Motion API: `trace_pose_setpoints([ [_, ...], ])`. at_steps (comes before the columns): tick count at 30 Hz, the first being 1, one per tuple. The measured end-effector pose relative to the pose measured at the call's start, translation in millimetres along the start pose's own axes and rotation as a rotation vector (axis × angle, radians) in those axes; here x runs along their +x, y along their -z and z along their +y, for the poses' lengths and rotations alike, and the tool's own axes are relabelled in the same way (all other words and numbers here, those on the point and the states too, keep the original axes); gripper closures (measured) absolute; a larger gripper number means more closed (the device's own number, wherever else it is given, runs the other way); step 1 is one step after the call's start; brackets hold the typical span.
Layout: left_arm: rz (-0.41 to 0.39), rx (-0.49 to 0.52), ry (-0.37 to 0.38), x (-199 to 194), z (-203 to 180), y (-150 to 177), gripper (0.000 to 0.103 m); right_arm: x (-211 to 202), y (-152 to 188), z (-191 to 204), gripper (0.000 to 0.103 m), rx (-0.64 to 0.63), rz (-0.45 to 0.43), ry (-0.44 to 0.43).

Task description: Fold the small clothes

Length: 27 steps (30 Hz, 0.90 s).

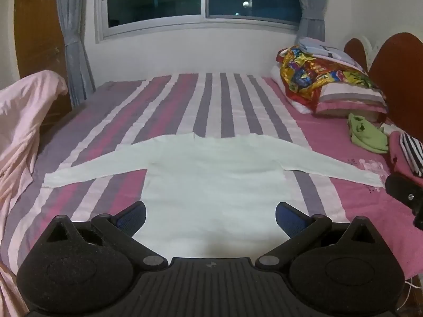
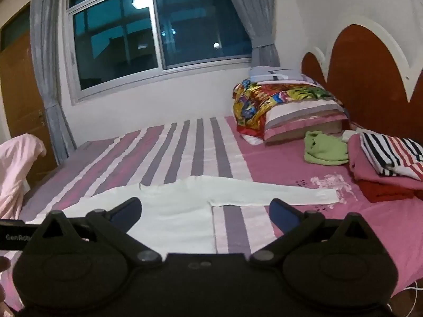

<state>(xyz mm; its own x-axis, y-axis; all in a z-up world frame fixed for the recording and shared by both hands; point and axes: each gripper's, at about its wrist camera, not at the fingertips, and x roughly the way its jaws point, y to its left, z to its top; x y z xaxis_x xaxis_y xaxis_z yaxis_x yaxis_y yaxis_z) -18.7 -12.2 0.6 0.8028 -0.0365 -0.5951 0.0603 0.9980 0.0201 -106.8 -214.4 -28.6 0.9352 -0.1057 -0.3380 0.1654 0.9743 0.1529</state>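
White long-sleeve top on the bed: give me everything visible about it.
The white long-sleeve top lies flat on the striped pink and purple bedsheet, neckline toward the window, hem toward the cameras. Both sleeves are spread straight out to the sides; the right cuff reaches a pale print on the pink part of the sheet. The fabric looks thin, soft and mostly smooth, and nothing is folded yet. The left gripper and right gripper are open above its lower part, with no visible grip on it.

White shirt's (image 1: pixel 211 179) near hem behind left claw (image 1: pixel 210 218); left sleeve hidden from right wrist.
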Motion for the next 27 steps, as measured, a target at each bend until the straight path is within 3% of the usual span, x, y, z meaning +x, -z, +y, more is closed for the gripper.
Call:
trace_pose_setpoints([
  [5,0.031,-0.027,0.011,6,3,3,0.000,4,1,-6,0.000,0.000,0.006,0.024],
  [17,0.130,0.054,-0.033,10,-11,13,0.000,11,8,-5,0.000,-0.001,0.080,0.013],
  [27,0.192,0.054,-0.015,14,-14,12,0.000,27,10,-11,0.000,0.068,0.243,-0.034],
])
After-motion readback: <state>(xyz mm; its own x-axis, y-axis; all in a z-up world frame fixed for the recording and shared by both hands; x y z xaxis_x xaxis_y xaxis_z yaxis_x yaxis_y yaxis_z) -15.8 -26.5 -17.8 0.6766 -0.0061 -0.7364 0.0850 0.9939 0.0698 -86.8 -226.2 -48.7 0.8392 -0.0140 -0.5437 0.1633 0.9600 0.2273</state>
